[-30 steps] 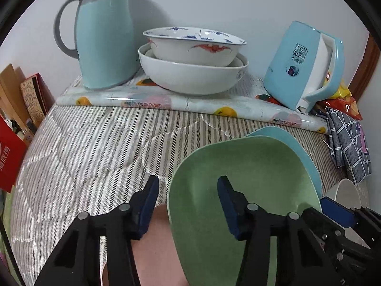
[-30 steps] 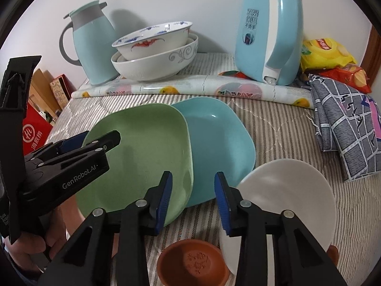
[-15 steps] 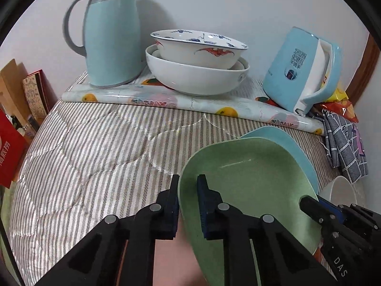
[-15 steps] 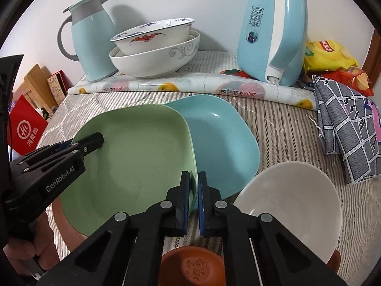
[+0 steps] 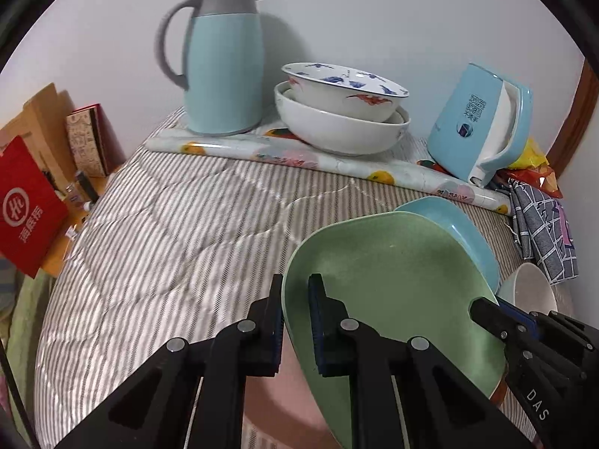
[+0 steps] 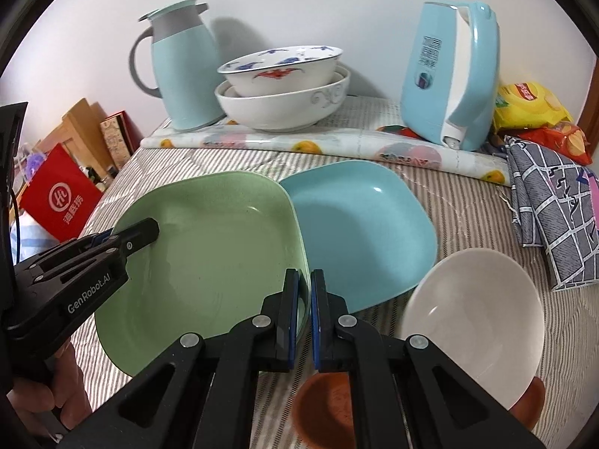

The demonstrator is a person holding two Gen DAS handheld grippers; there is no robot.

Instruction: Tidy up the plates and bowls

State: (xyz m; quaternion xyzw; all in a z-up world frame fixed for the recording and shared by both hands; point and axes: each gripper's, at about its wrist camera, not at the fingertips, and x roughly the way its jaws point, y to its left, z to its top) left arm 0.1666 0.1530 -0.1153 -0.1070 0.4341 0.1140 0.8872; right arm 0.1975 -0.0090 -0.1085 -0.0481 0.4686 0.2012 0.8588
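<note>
One matte green square plate (image 6: 209, 262), rounded corners, raised off the striped quilt (image 5: 168, 224); left gripper (image 5: 295, 307) and right gripper (image 6: 304, 312) each pinch its rim; one glossy blue plate (image 6: 367, 224) just beside; two stacked ceramic bowls (image 6: 280, 89) behind.

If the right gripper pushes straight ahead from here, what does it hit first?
The right gripper is shut on the green plate at its right rim. Straight ahead lies the blue plate, probably first contact; beyond it, the rolled floral mat. Depth is uncertain.

Two square plates (image 6: 209, 262) (image 6: 359, 224), three white bowls (image 6: 284, 71) (image 6: 280, 106) (image 6: 475, 321), one brown saucer (image 6: 325, 411), two kettles (image 6: 183, 67) (image 6: 449, 75).
</note>
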